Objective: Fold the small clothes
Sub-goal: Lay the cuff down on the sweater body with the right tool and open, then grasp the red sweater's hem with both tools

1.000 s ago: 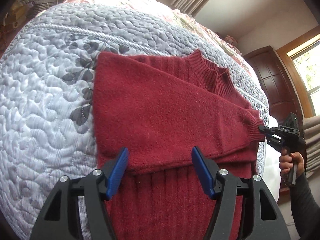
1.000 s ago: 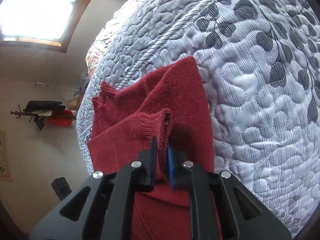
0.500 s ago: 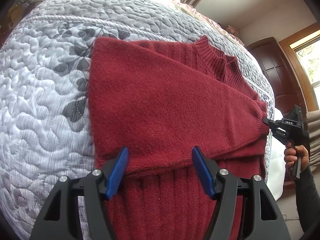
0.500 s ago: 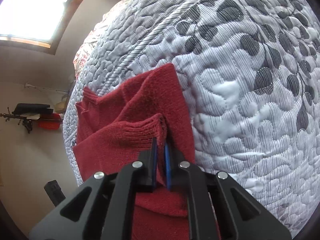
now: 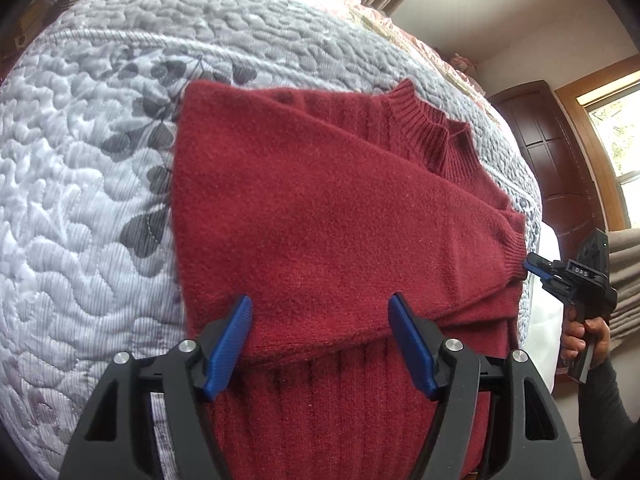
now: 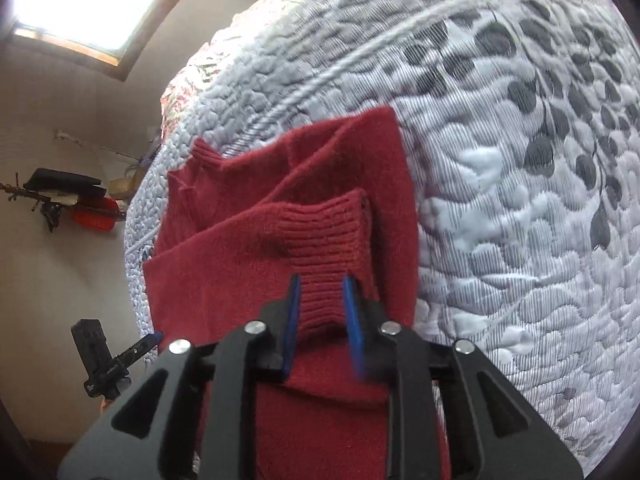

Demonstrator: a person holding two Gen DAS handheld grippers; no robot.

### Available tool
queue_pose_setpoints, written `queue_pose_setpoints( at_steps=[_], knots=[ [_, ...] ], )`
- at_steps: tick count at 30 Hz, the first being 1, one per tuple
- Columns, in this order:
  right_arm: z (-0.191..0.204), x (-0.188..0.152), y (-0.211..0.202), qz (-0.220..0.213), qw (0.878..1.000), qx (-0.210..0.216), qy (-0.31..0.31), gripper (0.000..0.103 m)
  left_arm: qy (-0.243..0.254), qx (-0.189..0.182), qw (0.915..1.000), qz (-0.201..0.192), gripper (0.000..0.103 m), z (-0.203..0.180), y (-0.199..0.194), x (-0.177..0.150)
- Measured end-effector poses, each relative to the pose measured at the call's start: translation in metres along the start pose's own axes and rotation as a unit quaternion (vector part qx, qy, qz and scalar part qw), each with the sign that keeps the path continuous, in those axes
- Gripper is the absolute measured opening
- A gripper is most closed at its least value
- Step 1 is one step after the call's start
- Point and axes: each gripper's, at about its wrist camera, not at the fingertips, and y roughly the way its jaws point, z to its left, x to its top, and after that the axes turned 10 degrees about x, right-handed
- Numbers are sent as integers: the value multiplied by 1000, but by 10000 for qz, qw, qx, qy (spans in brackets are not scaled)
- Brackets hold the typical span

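Here, a dark red knitted sweater (image 5: 320,220) lies flat on a bed under a quilted grey-white bedspread (image 5: 80,220), its ribbed collar (image 5: 432,128) toward the far end of the bed and its hem toward the camera in the left wrist view, so the garment's long axis runs from near to far along the bed. One sleeve (image 5: 380,216) is laid across the chest, reaching from the left shoulder to the opposite edge of the body. The left claw (image 5: 320,340) hovers just above the sleeve's lower edge with its blue fingers spread wide, holding nothing. The right claw (image 6: 322,312) sits at the sleeve's ribbed cuff (image 6: 324,232), its jaws parted with the cuff between them; whether the pads touch the knit cannot be told, and the right finger is blurred. In the left wrist view the same claw (image 5: 534,267) appears at the cuff's tip, held in a person's hand (image 5: 580,336). The wool looks soft, thick and limp: light to lift, likely to sag and drag rather than hold any shape, and clingy rather than slippery. The firmer ribbed parts, the cuff, collar and hem, along with the shoulder corners, seem the surest places to take hold for the next fold.
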Motion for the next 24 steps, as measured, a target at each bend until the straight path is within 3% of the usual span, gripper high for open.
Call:
queue_pose_setpoints(
  at_steps=[4, 5, 6, 7, 9, 12, 16, 18, 21, 24],
  knots=[
    [-16, -1, -2, -44, 9997, 57, 216, 28, -87, -3, 9999, 93, 78, 7, -3, -4],
    [-14, -3, -11, -121, 9995, 49, 271, 32, -125, -1, 9999, 87, 78, 9, -8, -6],
    [-11, -7, -22, -228, 9994, 39, 259, 52, -178, 7, 9998, 69, 80, 11, -15, -10],
    [-8, -12, -35, -322, 9992, 69, 240, 59, -259, 52, 9996, 58, 86, 15, -25, -16],
    [-8, -30, -59, -343, 9986, 225, 328, 60, -456, 74, 9989, 62, 87, 27, -43, -35],
    [-23, -74, -85, -129, 9976, 336, 593, 65, -763, 85, 9969, 173, 87, 51, -66, -76],
    [-59, -157, -96, 550, 9938, 187, 952, 67, -1152, 91, 9907, 718, 87, 86, -77, -145],
    [-77, -199, -98, 872, 9907, -8, 1045, 67, -1331, -2, 9859, 1014, 87, 98, -77, -179],
    [-98, -253, -98, 1260, 9836, 20, 1290, 68, -1576, -305, 9777, 1358, 87, 110, -73, -221],
    [-115, -291, -95, 1467, 9789, -10, 1422, 68, -1850, -545, 9660, 1723, 87, 120, -62, -253]
  ],
)
